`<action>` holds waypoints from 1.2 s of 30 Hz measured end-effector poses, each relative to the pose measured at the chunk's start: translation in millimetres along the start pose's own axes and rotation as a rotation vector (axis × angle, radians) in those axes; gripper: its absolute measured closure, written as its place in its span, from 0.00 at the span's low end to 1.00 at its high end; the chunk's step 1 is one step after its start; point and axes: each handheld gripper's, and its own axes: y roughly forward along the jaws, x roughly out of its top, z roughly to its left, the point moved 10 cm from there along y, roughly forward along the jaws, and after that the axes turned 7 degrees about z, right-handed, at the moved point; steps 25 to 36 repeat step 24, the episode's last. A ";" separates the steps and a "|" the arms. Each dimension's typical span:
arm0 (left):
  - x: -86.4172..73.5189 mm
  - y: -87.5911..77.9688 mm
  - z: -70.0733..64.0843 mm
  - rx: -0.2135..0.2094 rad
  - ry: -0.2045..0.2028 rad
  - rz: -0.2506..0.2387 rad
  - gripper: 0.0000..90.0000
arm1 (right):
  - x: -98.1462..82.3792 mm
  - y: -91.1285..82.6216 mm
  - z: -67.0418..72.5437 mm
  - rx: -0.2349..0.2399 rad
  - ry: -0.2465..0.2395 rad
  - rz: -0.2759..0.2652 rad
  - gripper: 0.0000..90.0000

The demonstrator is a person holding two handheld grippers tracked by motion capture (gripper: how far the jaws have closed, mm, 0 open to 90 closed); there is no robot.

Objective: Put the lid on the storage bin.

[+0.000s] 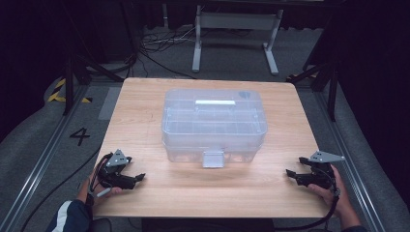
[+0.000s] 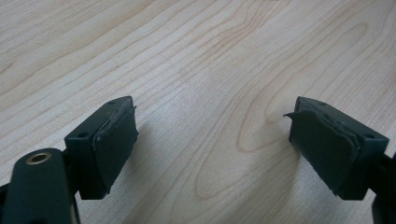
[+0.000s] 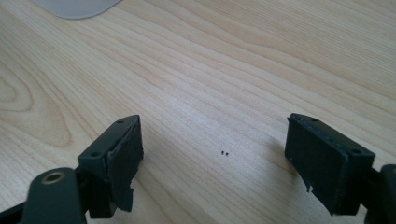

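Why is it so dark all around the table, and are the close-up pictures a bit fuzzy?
High view: light falls on the wooden table and the clear plastic box; the room behind is dim. Left gripper view: wood grain sharp, near fingers slightly soft, short shadows beneath. Right gripper view: much the same, far wood blurring.

One legible mark: a black numeral "4" (image 1: pixel 80 136) on the grey carpeted floor (image 1: pixel 38 140), left of the light wooden desk (image 1: pixel 145 125). A dark emblem sits on the clear plastic lidded box (image 1: pixel 214 126), too small to read.
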 end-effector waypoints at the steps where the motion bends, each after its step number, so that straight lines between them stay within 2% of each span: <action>1: 0.0 0.0 0.0 0.000 0.000 0.000 0.17 | 0.0 0.0 0.0 0.000 0.000 0.000 0.22; 15: 0.0 0.0 0.0 0.000 0.000 0.000 0.17 | 0.0 1.2 -2.1 -0.012 0.016 0.008 0.17; 36: 0.0 0.0 0.0 0.000 0.000 0.000 0.17 | 0.0 1.2 -2.0 -0.013 0.016 0.009 0.17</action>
